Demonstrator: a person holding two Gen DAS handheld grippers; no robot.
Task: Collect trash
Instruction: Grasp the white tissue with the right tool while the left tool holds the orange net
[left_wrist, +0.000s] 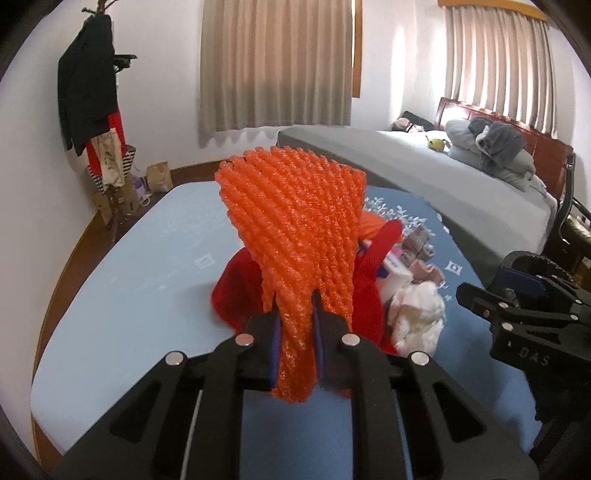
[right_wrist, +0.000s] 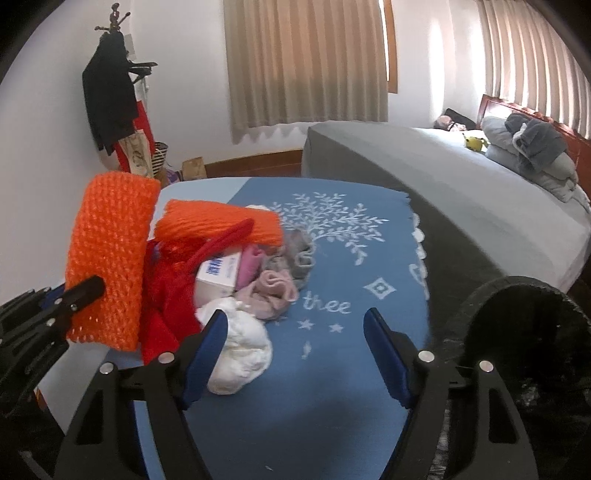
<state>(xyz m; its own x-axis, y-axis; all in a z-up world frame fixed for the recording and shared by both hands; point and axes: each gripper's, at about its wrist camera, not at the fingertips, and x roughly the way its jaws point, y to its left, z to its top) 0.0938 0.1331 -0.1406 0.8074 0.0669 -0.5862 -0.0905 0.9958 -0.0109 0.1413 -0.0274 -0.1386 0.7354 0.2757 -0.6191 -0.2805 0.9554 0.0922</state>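
Note:
My left gripper (left_wrist: 295, 321) is shut on the lower end of an orange foam net sleeve (left_wrist: 291, 221), which stands up in front of the camera, lifted off the table. The right wrist view shows the same sleeve (right_wrist: 107, 266) at the left, clamped by the left gripper (right_wrist: 85, 291). A second orange net (right_wrist: 218, 221) lies on a red bag (right_wrist: 166, 295). My right gripper (right_wrist: 295, 315) is open over the blue tablecloth (right_wrist: 332, 387). Its left finger is beside a crumpled white tissue (right_wrist: 240, 350), and nothing sits between the pads.
A white box (right_wrist: 218, 277), pink cloth (right_wrist: 273, 291) and grey cloth (right_wrist: 299, 254) lie in the pile. A black bin (right_wrist: 524, 350) stands at the table's right edge. A grey bed (right_wrist: 461, 192) runs behind, and a coat rack (right_wrist: 110, 92) stands at the far left wall.

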